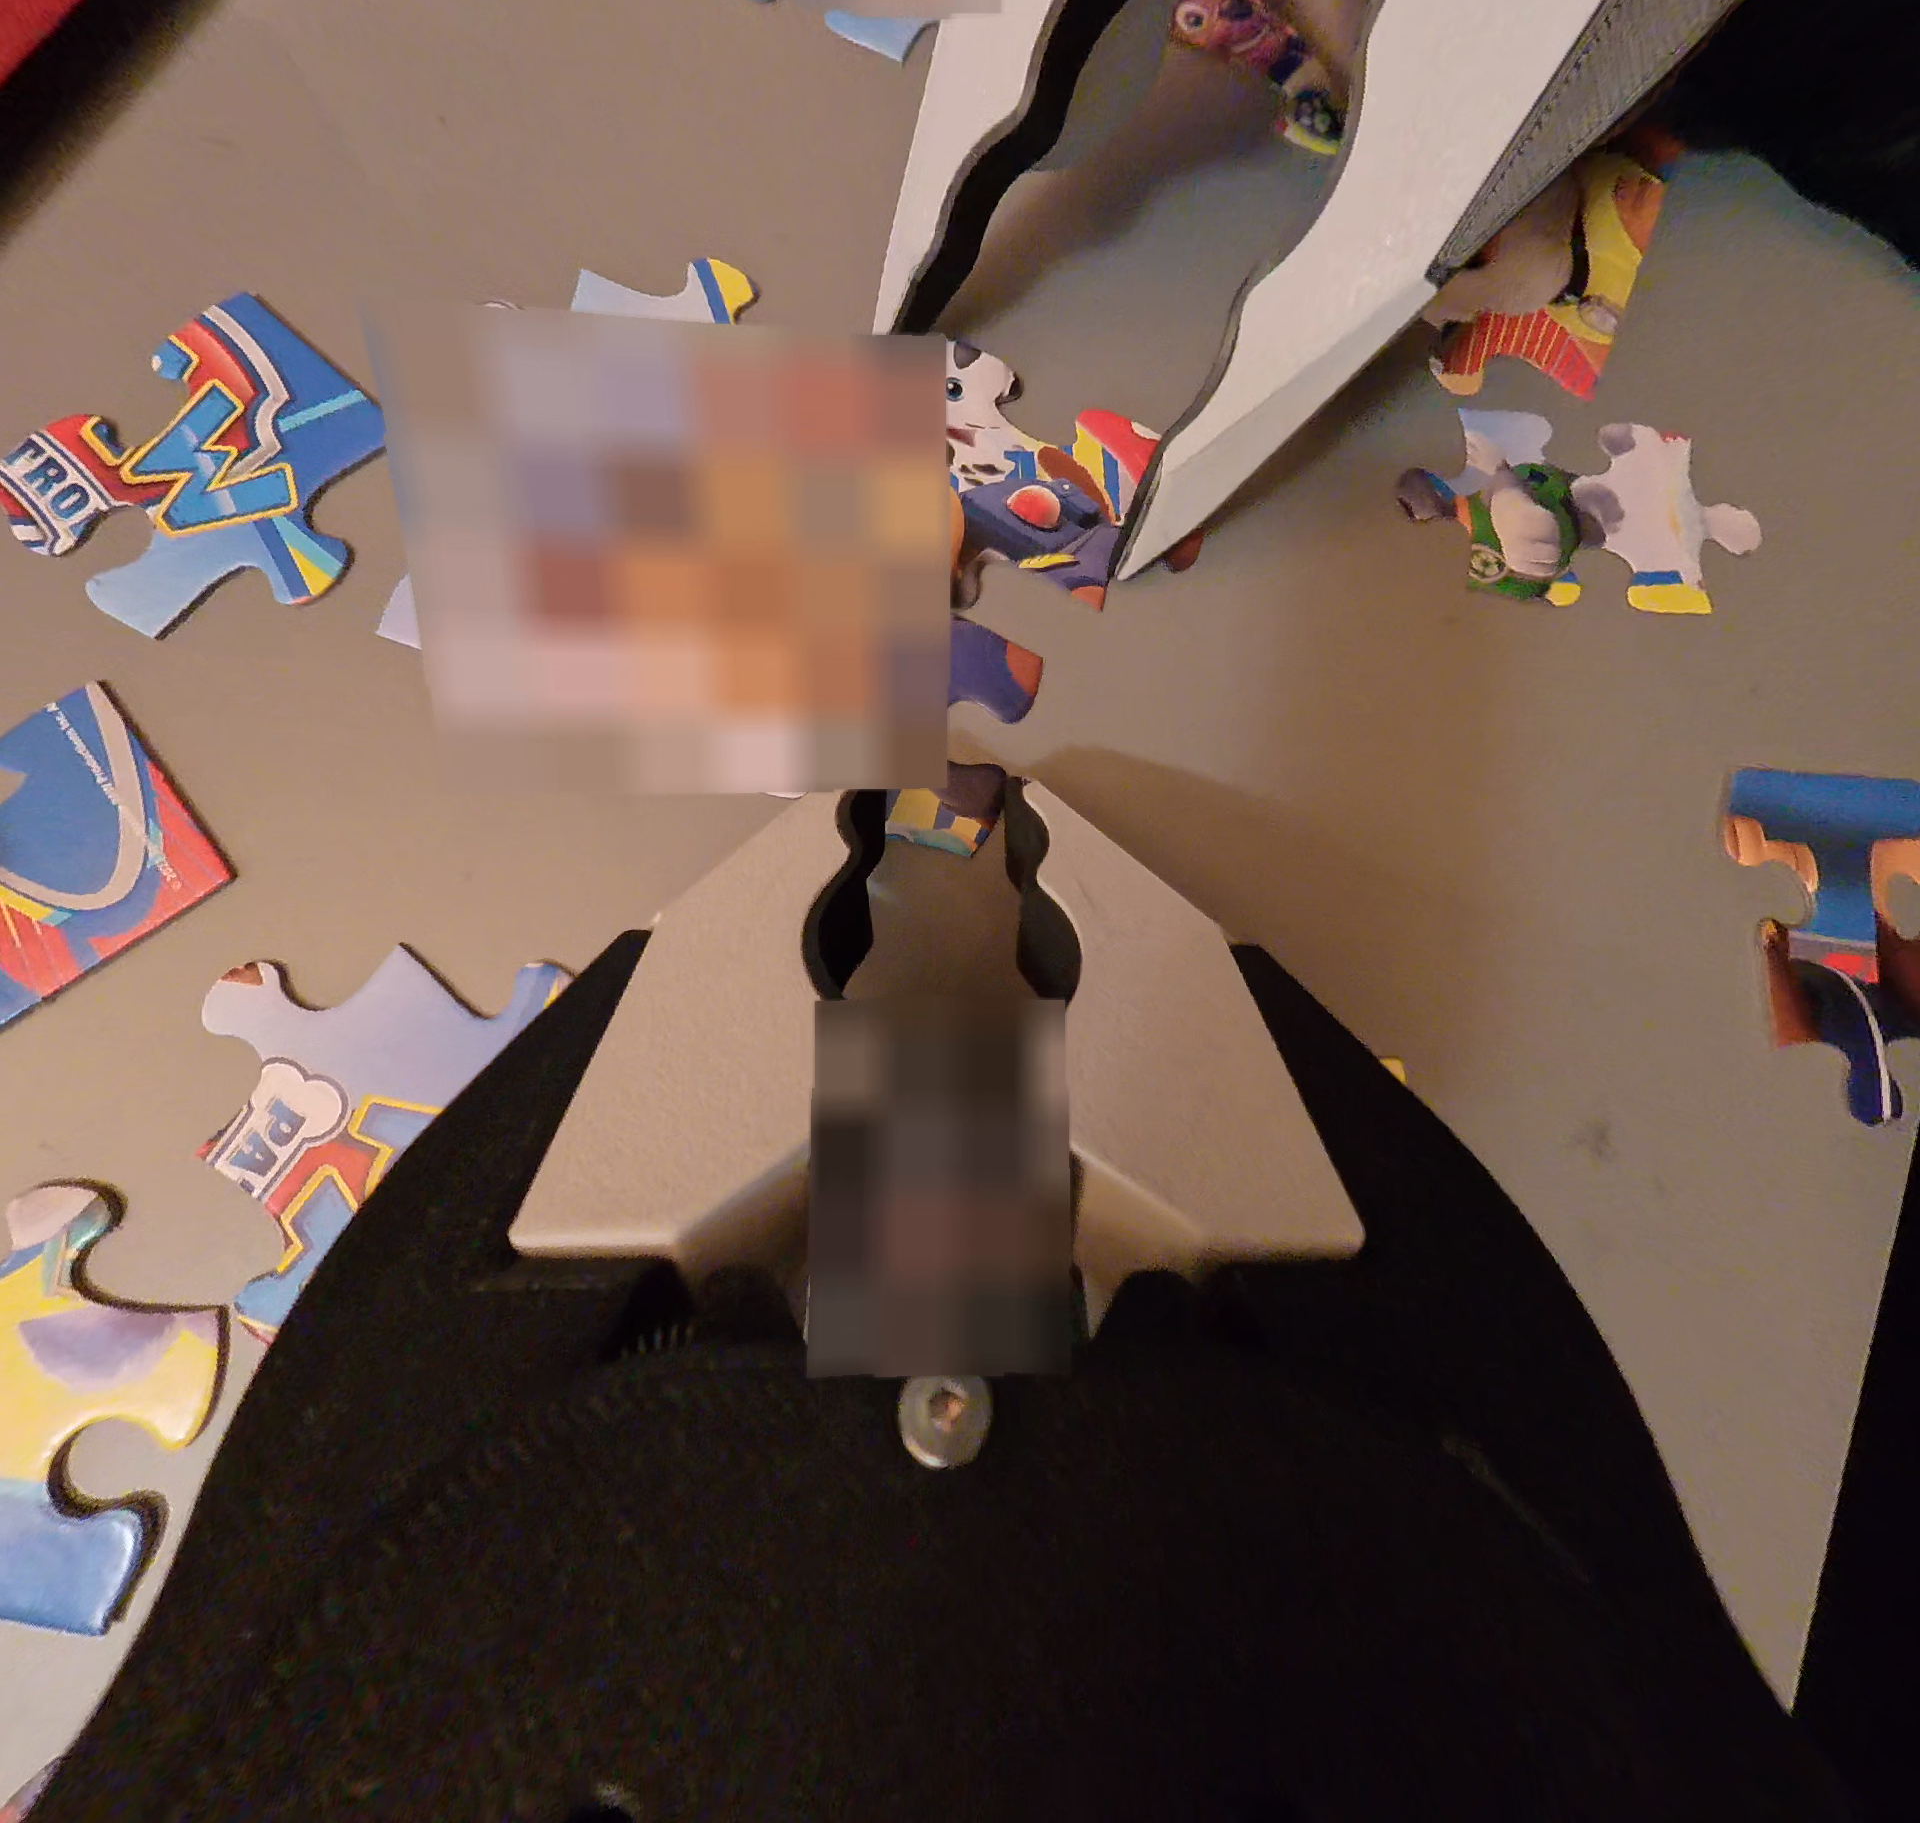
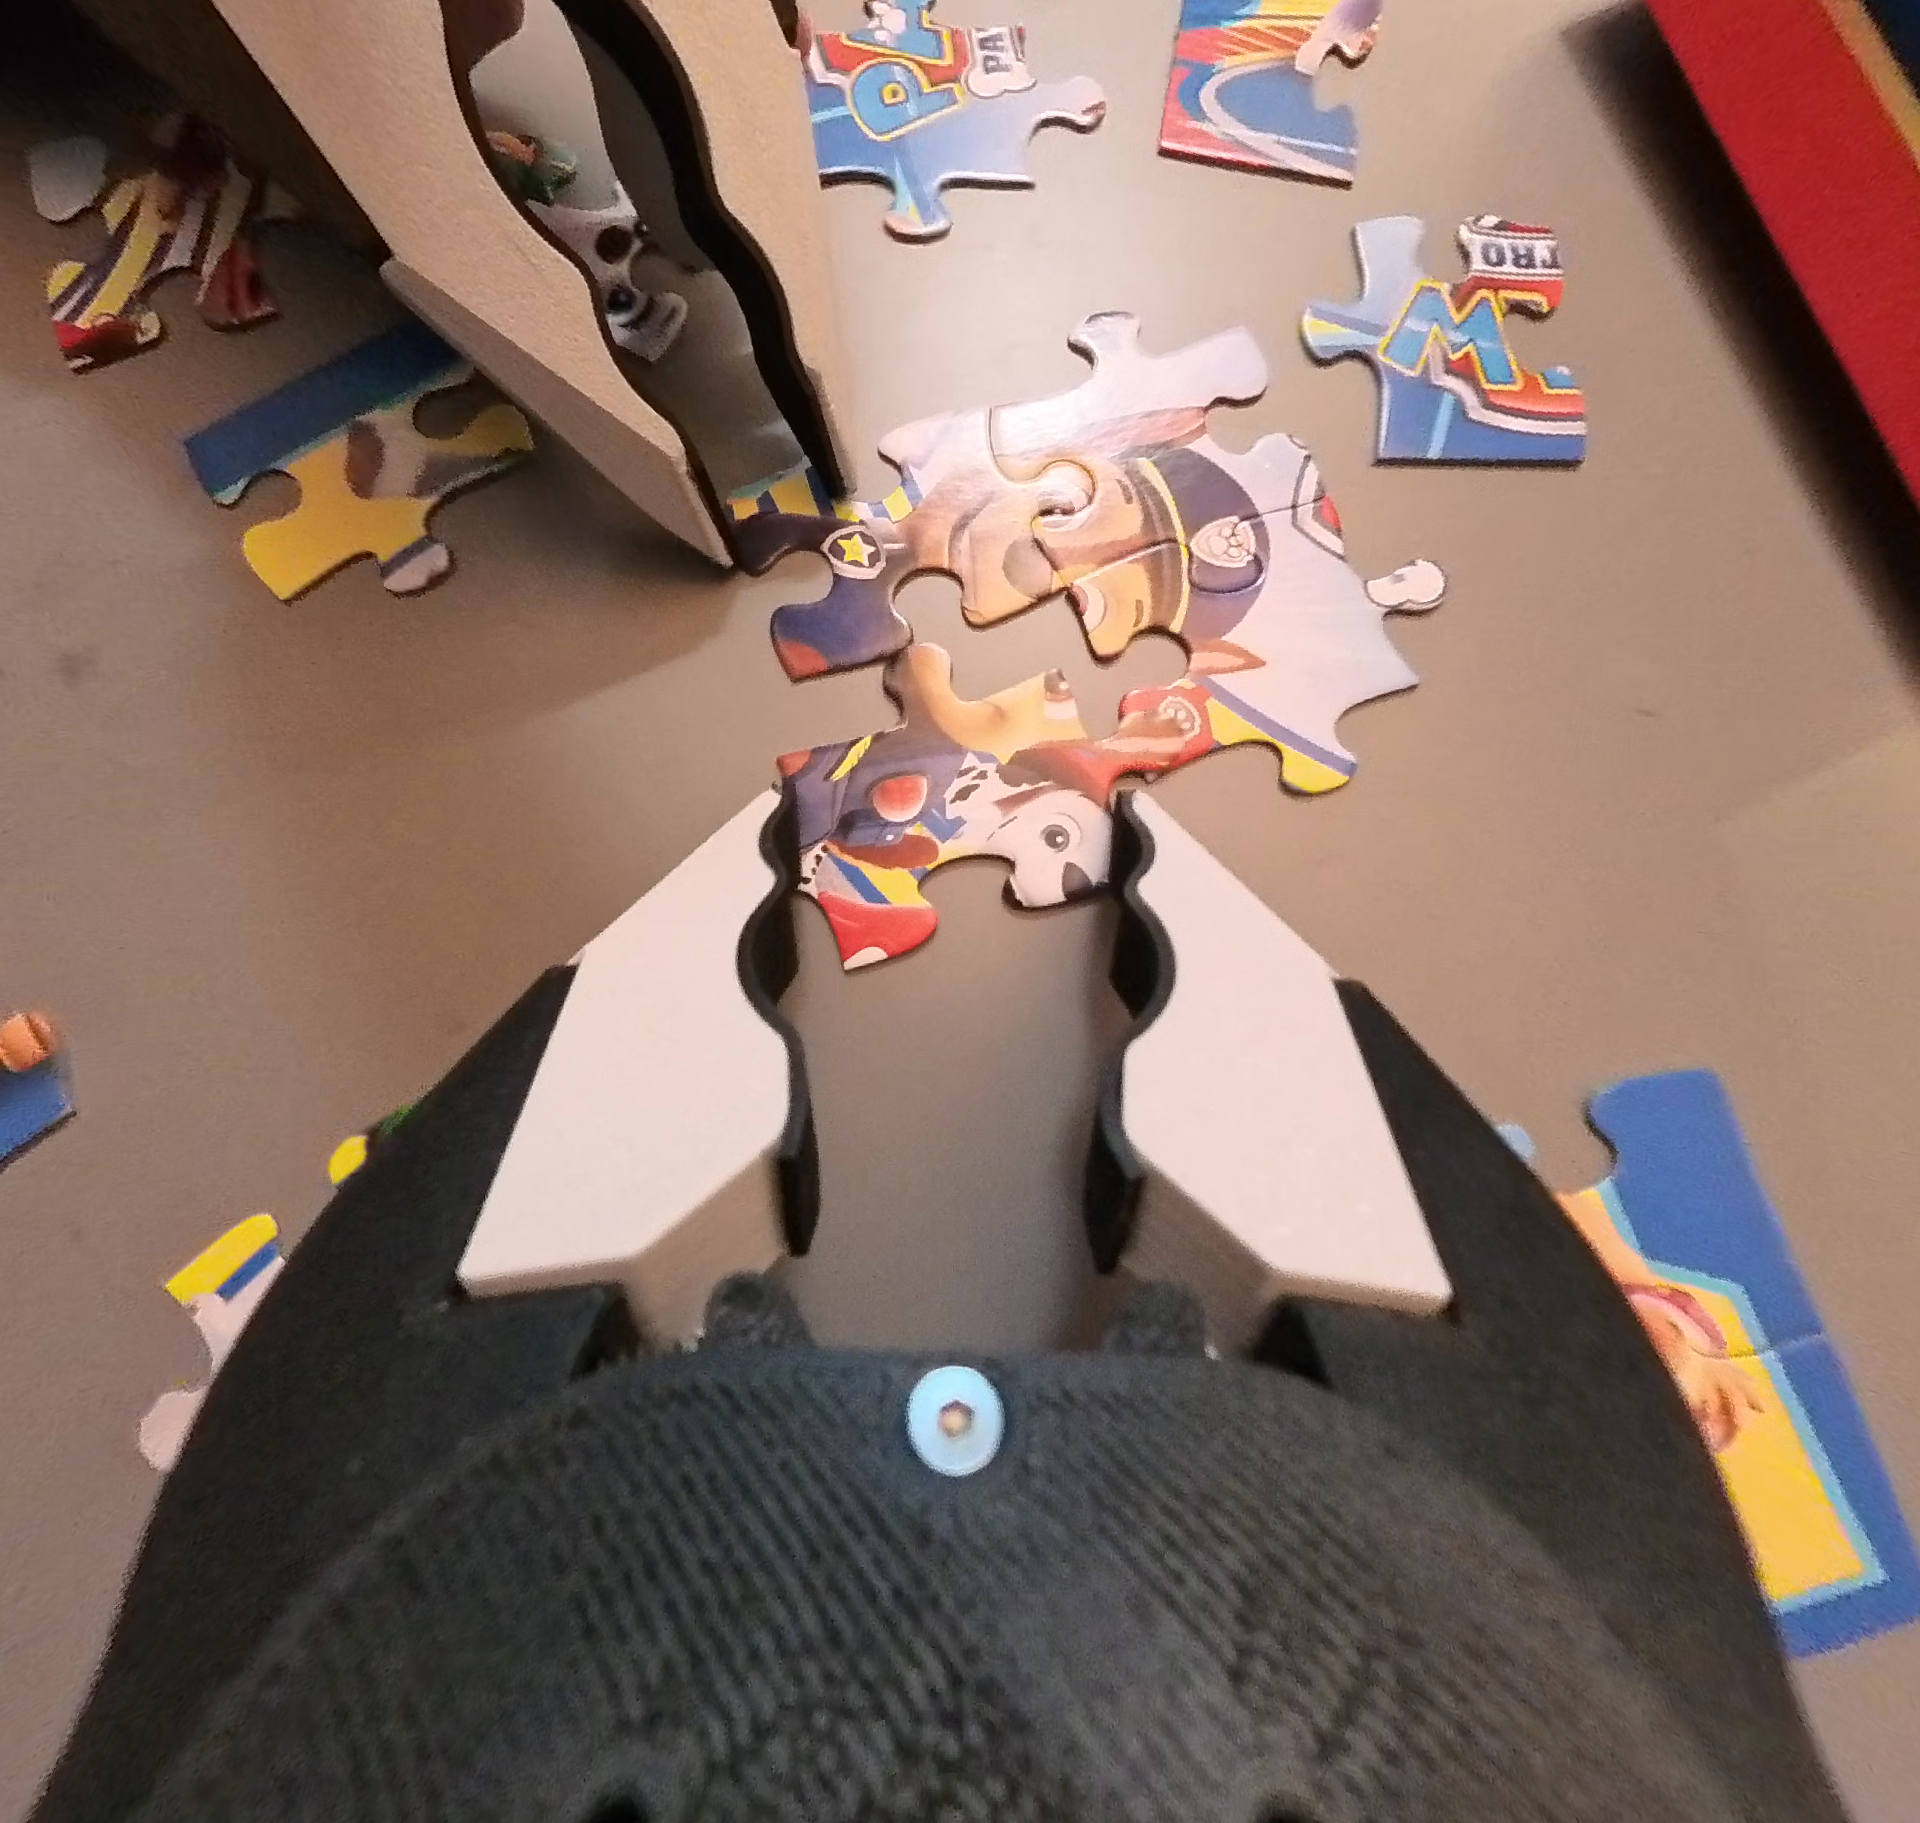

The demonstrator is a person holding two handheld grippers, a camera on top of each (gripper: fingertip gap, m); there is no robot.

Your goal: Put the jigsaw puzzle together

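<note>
Your right gripper (image 2: 951,838) has its fingers apart with a puzzle piece (image 2: 935,838) between them, the one with a spotted white dog and a red shoe. Both pads sit right at the piece's side edges; the piece lies flat on the grey table (image 2: 416,786), and whether the pads press on it cannot be told. The far edge of this piece meets a cluster of joined pieces (image 2: 1143,568) that shows a dog in a dark cap, with one socket between them unfilled.

Your left gripper (image 1: 940,838) has its fingers close together, with a narrow gap. A small corner of a dark blue and yellow piece (image 1: 935,823) sits in that gap at the tips. From the right wrist view those same fingertips come down at the cluster's far left edge, on the dark blue piece with a star badge (image 2: 831,589). Whether they pinch it cannot be told.

Around them loose pieces lie scattered on the table: two lettered blue and red pieces (image 2: 1455,350) (image 2: 935,100), a red and blue striped piece (image 2: 1257,80), a yellow and blue one (image 2: 353,485) near the left gripper, a green and white one (image 1: 1558,516), and a blue and brown one (image 1: 1829,942) at the edge. A red box rim (image 2: 1787,163) runs along the table's side.
</note>
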